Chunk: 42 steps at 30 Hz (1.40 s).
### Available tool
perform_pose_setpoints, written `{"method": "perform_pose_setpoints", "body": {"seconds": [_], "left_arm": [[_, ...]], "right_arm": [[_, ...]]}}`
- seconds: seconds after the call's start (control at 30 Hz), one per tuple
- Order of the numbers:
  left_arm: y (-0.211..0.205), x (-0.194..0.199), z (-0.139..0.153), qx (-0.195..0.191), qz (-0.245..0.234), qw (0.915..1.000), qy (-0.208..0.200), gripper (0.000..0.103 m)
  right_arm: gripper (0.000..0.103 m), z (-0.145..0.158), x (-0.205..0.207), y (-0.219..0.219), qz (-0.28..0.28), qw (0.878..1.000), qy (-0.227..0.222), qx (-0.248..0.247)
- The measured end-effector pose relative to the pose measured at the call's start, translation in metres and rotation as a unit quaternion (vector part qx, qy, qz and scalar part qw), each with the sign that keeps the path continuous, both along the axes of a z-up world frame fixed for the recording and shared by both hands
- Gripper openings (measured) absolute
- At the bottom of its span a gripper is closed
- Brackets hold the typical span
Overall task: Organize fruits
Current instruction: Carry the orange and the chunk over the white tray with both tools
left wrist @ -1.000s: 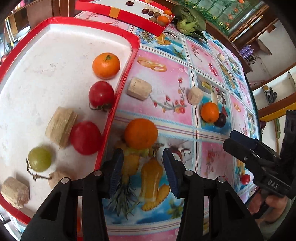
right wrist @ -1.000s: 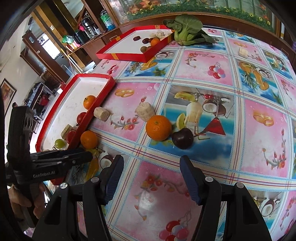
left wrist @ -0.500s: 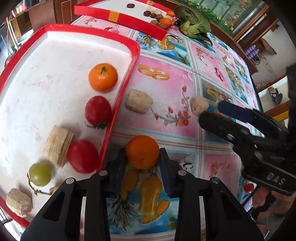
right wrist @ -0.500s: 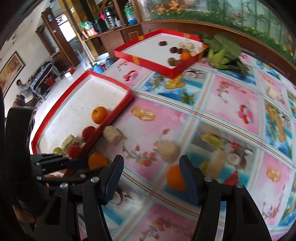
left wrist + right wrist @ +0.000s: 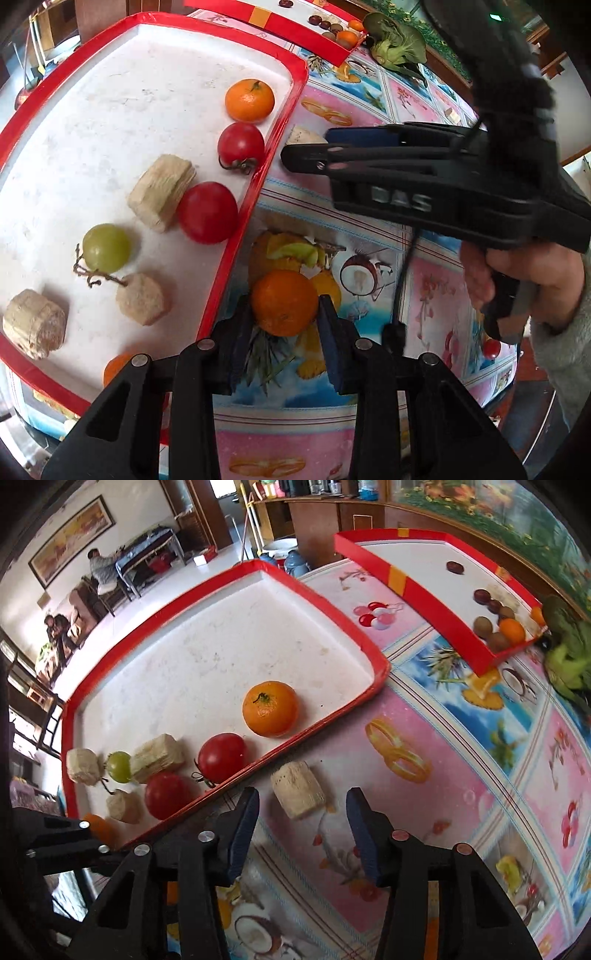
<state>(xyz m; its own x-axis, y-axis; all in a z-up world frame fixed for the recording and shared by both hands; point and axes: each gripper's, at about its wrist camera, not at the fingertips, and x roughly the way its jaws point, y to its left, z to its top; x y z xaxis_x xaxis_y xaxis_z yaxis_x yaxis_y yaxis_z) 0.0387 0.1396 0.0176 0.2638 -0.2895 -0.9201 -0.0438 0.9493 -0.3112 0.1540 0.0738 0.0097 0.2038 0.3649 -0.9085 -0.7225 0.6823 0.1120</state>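
Between the left claw (image 5: 284, 321) pads an orange (image 5: 283, 302) is gripped; right claw (image 5: 301, 821), jaws closing, straddles a cane piece (image 5: 298, 794) ungripped; squaring advised.

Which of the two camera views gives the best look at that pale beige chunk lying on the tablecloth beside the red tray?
The right wrist view: the pale chunk lies whole and unobstructed on the tablecloth, between the right gripper fingers, untouched. In the left wrist view only a sliver of it peeks out behind the right gripper.
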Motion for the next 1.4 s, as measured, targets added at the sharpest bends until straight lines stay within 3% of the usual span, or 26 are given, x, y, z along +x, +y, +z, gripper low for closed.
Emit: {"method": "perform_pose_setpoints", "body": {"seconds": [0.07, 0.17, 0.57, 0.87, 1.13, 1.4], "left_arm": [[-0.002, -0.002, 0.001, 0.007, -0.004, 1.0, -0.004, 0.032], [-0.003, -0.005, 0.003, 0.01, -0.007, 0.9999, -0.008, 0.032], [-0.008, 0.001, 0.024, 0.013, -0.014, 0.9992, -0.034, 0.032], [-0.001, 0.014, 0.043, 0.024, -0.008, 0.998, -0.057, 0.032], [0.019, 0.0, 0.056, 0.034, 0.008, 0.997, -0.069, 0.032], [0.043, -0.025, 0.054, 0.032, 0.027, 0.9975, -0.057, 0.032]], "right_arm": [[0.031, -0.005, 0.0, 0.005, 0.004, 1.0, 0.001, -0.007], [0.029, -0.006, -0.003, 0.005, 0.004, 1.0, 0.0, -0.012], [0.029, 0.0, -0.031, -0.031, -0.05, 0.998, 0.024, -0.012], [0.028, 0.026, -0.029, -0.054, -0.135, 0.987, 0.068, 0.053], [0.028, 0.037, -0.04, -0.062, -0.151, 0.983, 0.072, 0.074], [0.028, 0.045, -0.063, -0.054, -0.123, 0.988, 0.063, 0.075]]}}
